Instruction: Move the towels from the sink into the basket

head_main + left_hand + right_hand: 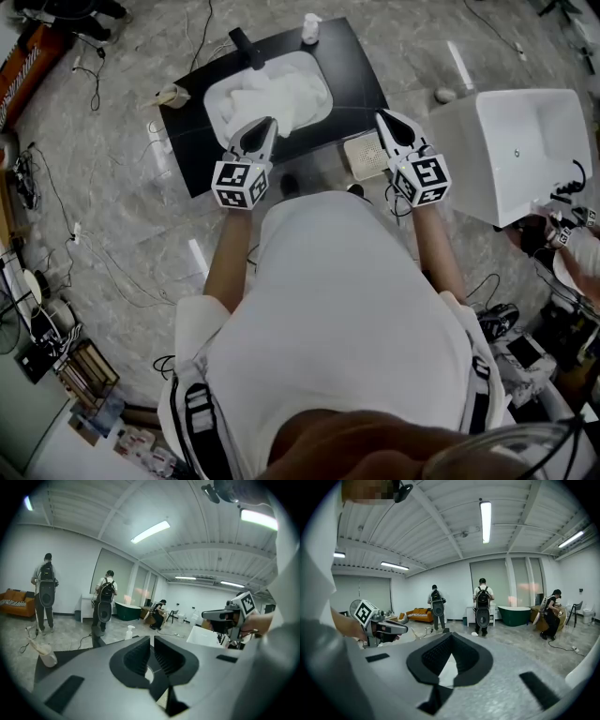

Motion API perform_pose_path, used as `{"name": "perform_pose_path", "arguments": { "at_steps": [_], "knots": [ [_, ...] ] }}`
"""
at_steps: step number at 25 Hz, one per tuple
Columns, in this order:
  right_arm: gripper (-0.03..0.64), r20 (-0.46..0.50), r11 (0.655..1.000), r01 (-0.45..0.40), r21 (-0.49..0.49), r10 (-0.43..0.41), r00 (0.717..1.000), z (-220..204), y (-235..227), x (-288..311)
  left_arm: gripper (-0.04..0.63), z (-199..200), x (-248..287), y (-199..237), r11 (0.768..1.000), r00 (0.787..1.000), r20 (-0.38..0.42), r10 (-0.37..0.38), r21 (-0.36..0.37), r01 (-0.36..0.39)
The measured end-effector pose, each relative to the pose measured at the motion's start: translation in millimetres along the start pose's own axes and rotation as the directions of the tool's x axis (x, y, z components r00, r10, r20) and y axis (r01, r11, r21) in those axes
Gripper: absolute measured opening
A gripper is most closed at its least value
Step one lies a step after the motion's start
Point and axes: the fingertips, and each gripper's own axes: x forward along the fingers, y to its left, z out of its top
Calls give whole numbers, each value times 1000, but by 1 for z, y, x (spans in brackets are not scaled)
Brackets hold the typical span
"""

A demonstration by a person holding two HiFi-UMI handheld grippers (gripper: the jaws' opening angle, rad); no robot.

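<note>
White on black, straight ahead: finds the crumpled white cloth towels (272, 98) heaped in the rounded white sink (214, 105), sunk into the black rectangular surface (352, 70). Sees none yet in the big white rectangular plastic basket (469, 159), standing apart to the right of that surface, so reads as the very start of the job. Holds the left gripper (267, 124) over the near rim of the sink, nosed slightly down toward the heap, jaws closed together on nothing. Holds the right gripper (383, 117) beside it at the near right corner of the surface, jaws likewise met at the tips and empty. Probably poised this way for a first reach: left nearest the cloth, right on the basket side, ready to help carry across. Needs jaws parted before any pinch. Expects soft, floppy cloth to sag and trail, so calls for a high lift clear of the sink rim and the slim black tap (248, 47) behind the heap, and a wide swing rightward over the basket wall
</note>
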Motion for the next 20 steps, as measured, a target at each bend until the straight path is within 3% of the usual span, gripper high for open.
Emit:
{"name": "perform_pose_path", "arguments": {
  "at_steps": [10, 17, 20],
  "knots": [
    [-3, -33, 1000, 16, 12, -16, 999, -8, -5, 1, 29, -13, 1, 15, 999, 998, -52, 46, 0, -46],
    [-3, -90, 999, 44, 22, -42, 995, -28, -7, 8, 32, -51, 14, 42, 999, 989, -141, 43, -3, -44],
    [-3, -125, 999, 45, 25, -42, 991, -41, -2, 14, 111, -77, 25, 56, 999, 979, -202, 39, -9, -42]
  ]
}}
